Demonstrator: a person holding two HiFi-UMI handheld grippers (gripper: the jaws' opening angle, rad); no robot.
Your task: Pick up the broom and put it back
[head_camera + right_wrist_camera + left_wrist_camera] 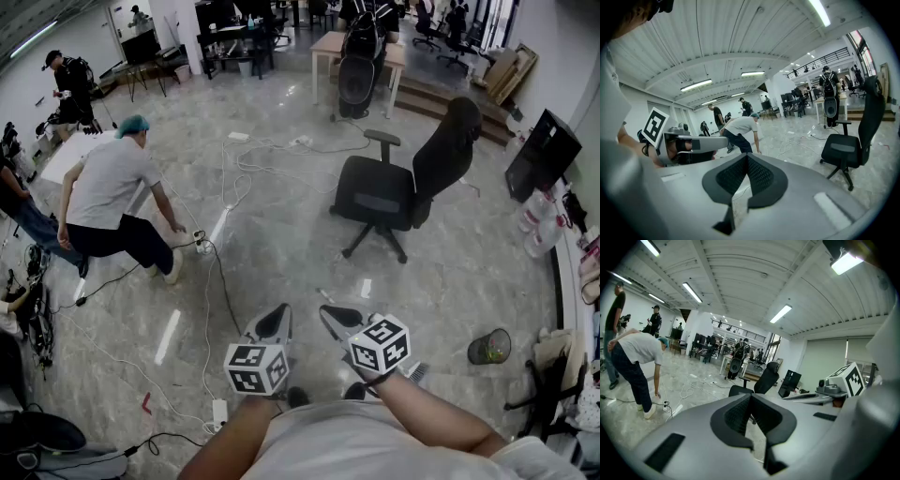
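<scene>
No broom shows in any view. In the head view both grippers are held side by side low in the middle, above the marble floor. My left gripper (279, 322) is shut, its dark pads meeting with nothing between them (750, 398). Just right of it, my right gripper (335, 317) is also shut and empty (746, 157). Both point forward and slightly down toward the room. Each carries a cube with square markers at its back.
A black office chair (394, 187) stands ahead to the right. A person in a grey shirt (108, 202) bends over cables (211, 272) at the left. A power strip (218, 412) lies near my feet and a waste bin (489, 347) stands at the right.
</scene>
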